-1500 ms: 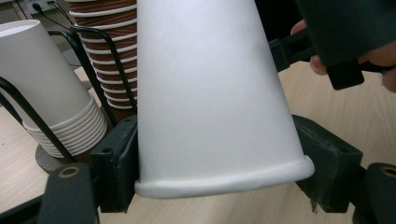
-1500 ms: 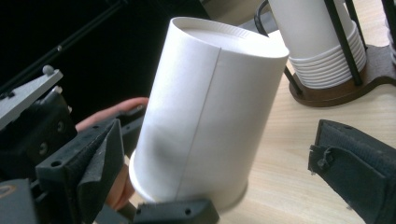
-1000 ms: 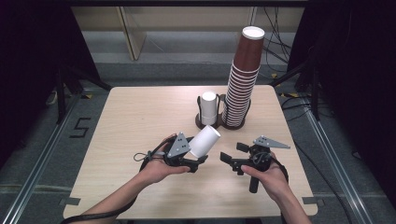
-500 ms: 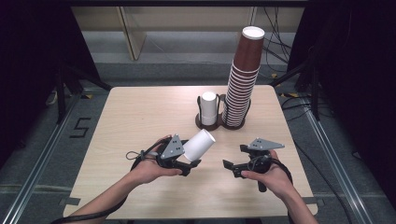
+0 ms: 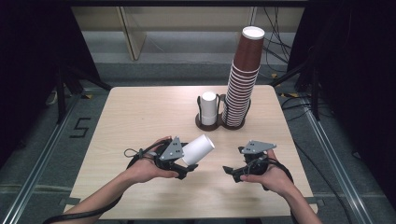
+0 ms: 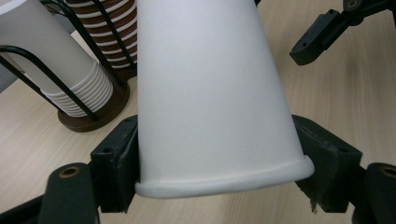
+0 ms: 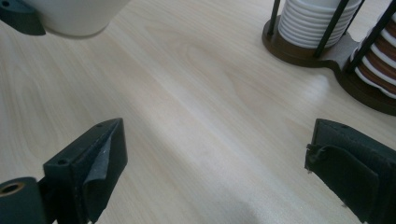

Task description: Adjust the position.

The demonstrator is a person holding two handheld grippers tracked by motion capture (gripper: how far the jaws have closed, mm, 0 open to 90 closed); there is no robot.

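Gripped near its rim by the left gripper [image 5: 187, 164], a white cup [image 5: 198, 149] is held tilted above the table's [image 5: 140, 116] near edge, bottom pointing up and toward the cup holder [image 5: 208, 122]. Compared with a second ago, cup and left hand [image 5: 144, 168] are drawn back slightly toward the near edge, so the cup seems pulled free of the white stack [image 5: 208, 106] and readied for handover or placing. Further right, the tall brown stack [image 5: 243, 79] stands by the far right corner. The right gripper [image 5: 232, 170] is held low near the front edge, pointing at the cup; its jaws have just been closing slightly, yet stand wide with nothing between them.
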